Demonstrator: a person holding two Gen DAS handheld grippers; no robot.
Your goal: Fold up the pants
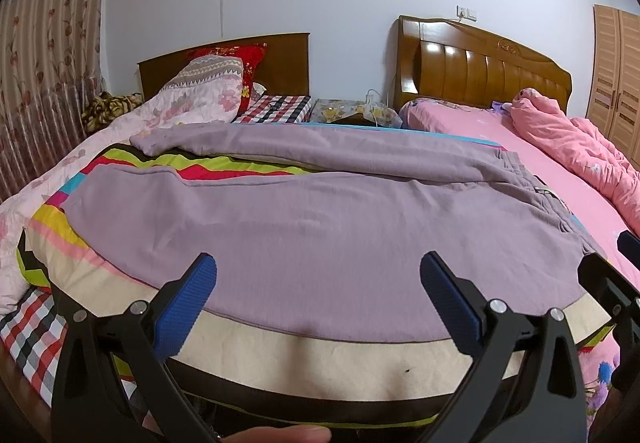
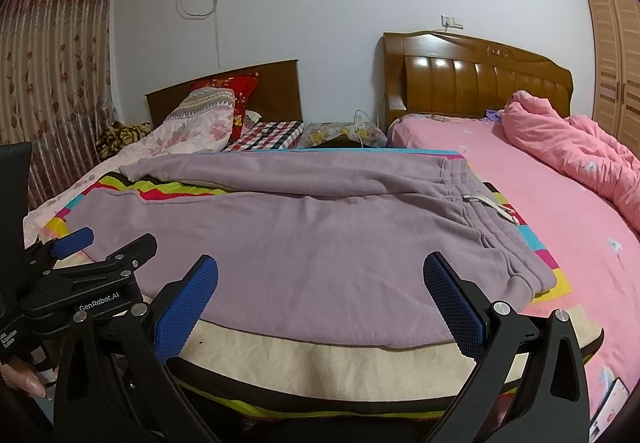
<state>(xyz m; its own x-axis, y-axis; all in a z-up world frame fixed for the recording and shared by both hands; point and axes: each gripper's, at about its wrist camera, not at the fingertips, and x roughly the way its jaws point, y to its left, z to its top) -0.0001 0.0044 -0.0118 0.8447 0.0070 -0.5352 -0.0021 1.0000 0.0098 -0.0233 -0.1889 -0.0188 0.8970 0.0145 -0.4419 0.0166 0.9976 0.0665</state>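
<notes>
Mauve sweatpants (image 1: 320, 219) lie spread flat on a striped blanket (image 1: 304, 347). The waistband (image 2: 472, 187) with its white drawstring (image 2: 494, 208) is to the right, and the two legs splay apart toward the left. My left gripper (image 1: 318, 263) hovers open over the near leg's lower edge, nothing between its blue pads (image 1: 188, 307). My right gripper (image 2: 320, 265) is open too, above the near edge closer to the waist. Each shows in the other's view: the left gripper (image 2: 106, 243) at the left, the right gripper (image 1: 614, 253) at the right edge.
A pink bed (image 2: 560, 227) with a bunched pink quilt (image 2: 572, 147) lies to the right. A floral quilt (image 1: 172, 111) and pillows sit at back left. A nightstand (image 1: 352, 113) stands between the two headboards. A phone (image 2: 610, 409) lies at the bottom right.
</notes>
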